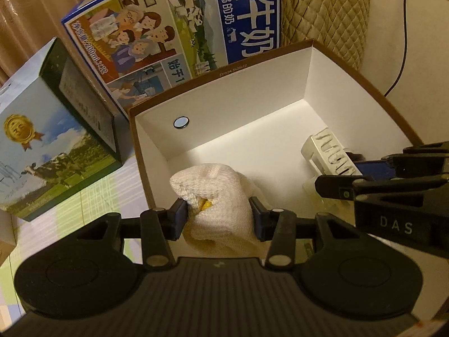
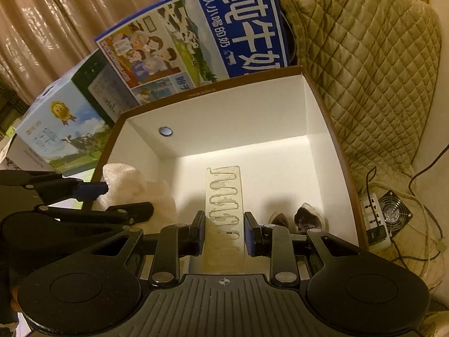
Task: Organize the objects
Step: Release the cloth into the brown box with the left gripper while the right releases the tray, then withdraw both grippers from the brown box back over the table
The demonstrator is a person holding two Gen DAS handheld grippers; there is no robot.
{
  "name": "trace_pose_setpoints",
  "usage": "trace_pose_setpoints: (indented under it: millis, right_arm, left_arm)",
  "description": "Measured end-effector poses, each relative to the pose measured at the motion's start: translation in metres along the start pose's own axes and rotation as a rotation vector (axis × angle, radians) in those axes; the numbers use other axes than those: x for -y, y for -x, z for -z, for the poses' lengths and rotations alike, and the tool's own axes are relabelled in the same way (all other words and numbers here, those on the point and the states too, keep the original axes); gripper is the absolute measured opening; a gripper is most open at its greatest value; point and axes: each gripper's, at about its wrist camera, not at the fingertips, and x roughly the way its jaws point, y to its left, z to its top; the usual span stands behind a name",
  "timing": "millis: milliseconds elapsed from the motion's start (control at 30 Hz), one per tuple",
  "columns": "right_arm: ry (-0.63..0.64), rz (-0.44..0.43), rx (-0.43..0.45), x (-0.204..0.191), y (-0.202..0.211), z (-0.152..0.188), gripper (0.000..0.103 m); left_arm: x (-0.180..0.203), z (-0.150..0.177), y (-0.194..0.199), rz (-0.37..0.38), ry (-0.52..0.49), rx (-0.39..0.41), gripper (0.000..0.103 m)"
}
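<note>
An open box [image 1: 224, 98] with white walls and a brown rim stands in front of both grippers. My left gripper [image 1: 219, 217] is shut on a bunched white cloth [image 1: 221, 193] with something yellow in its folds, held over the box's near left corner. My right gripper [image 2: 223, 233] is shut on a clear plastic rack [image 2: 223, 196] with a wavy slot pattern, held inside the box [image 2: 224, 123] on its right side. Two small dark brown items [image 2: 307, 220] lie on the box floor beside the rack. The right wrist view also shows the left gripper [image 2: 120, 199] with the cloth [image 2: 132, 182].
A blue milk carton case [image 1: 174, 28] leans behind the box, and a green and sky-blue case [image 1: 50, 154] stands to its left. A quilted beige cover [image 2: 364, 70] lies to the right, with a power strip [image 2: 376, 221], a small fan [image 2: 393, 213] and cables beside it. Curtains hang behind.
</note>
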Motion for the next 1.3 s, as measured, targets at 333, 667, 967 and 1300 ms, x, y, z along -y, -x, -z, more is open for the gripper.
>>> trace_pose_setpoints:
  millis: [333,667,967,1300]
  right_arm:
    - [0.013,0.020,0.025,0.001,-0.005,-0.004,0.028]
    - [0.065,0.058,0.051,-0.001,0.035,0.012,0.063]
    - [0.034,0.042,0.061,-0.001,0.080,0.035,0.066]
    - [-0.001,0.021,0.066,-0.011,0.120,0.063,0.066]
  left_arm:
    - [-0.003,-0.007,-0.004,0.005,0.000,0.035,0.063]
    - [-0.012,0.008,0.022,0.058,0.043,0.065,0.073]
    - [-0.004,0.033,0.065,0.093,0.072,0.114,0.081]
    - [-0.001,0.074,0.112,0.099,0.143,0.131,0.085]
